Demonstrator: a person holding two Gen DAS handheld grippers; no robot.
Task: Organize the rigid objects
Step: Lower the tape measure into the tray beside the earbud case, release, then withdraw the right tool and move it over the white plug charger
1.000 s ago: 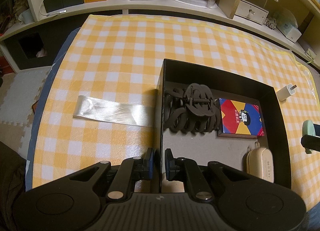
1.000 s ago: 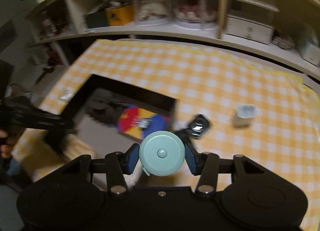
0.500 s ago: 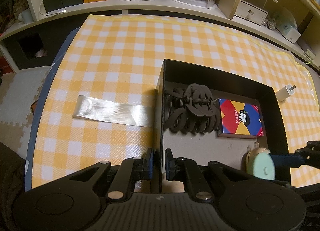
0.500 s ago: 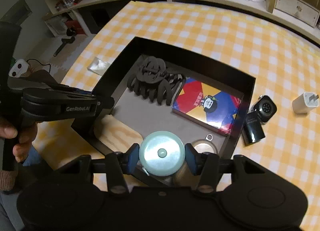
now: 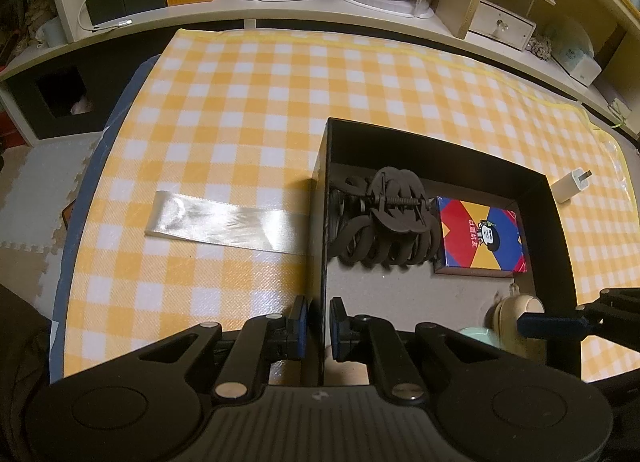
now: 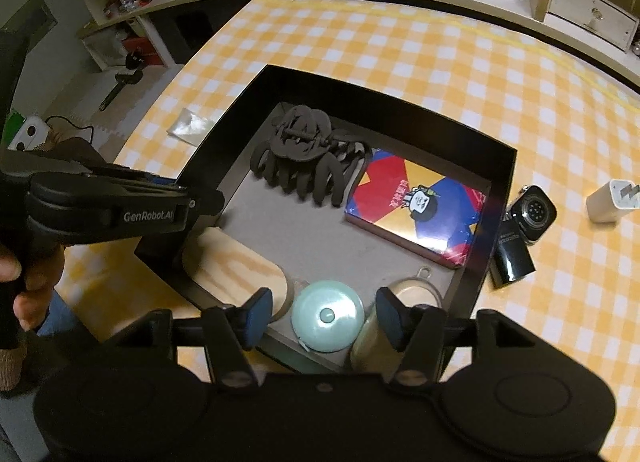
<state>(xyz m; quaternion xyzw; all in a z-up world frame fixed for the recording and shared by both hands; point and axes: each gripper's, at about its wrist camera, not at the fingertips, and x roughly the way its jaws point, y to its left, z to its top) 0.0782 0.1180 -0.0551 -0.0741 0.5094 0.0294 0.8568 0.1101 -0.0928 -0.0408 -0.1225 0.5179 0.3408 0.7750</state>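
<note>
While the left gripper [image 5: 318, 320] pinches the box [image 6: 494, 198] wall, the right gripper's [image 6: 324, 312] opening jaws release the tape measure [image 6: 328, 316] inside; next, withdraw upward.

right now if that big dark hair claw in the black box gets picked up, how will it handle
The hair claw looks like rigid plastic, so it should probably keep its shape. Its curved, gapped teeth may snag or slip between tongs; the hinge with the spring looks like the firmer spot. It seems light for its bulk, and it touches the colourful card box, so a push might nudge that too.
</note>
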